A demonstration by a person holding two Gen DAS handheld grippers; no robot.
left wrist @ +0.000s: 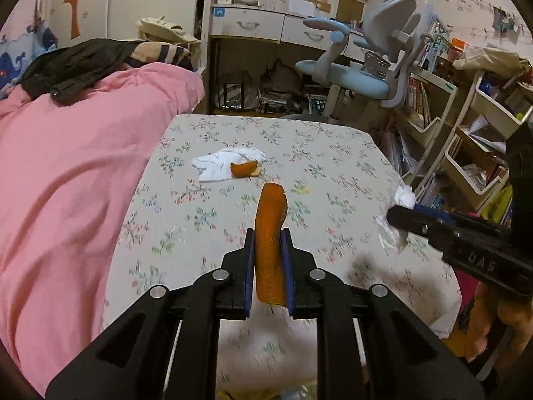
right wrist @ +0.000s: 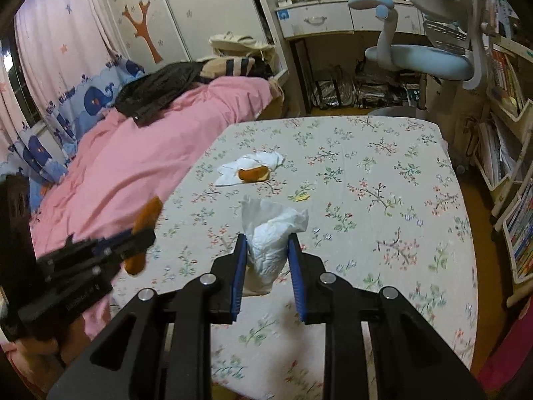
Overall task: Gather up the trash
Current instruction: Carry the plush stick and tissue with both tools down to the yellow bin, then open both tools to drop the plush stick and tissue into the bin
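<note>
Left gripper [left wrist: 269, 236] and right gripper [right wrist: 268, 243] are both showing black plastic frames, blue pads [right wrist: 240, 260] lining the fingers, and round silver screws [right wrist: 208, 279] sitting behind those pads; faint embossed lettering marks the side.

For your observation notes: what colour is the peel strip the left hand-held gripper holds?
Orange peel strip; clearest in the left wrist view.

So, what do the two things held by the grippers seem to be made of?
The left gripper holds an orange strip: probably citrus peel, with a matte, pitted, grainy skin. The right gripper holds a white wad: apparently soft tissue paper, crumpled, with thin folds and no shine.
</note>
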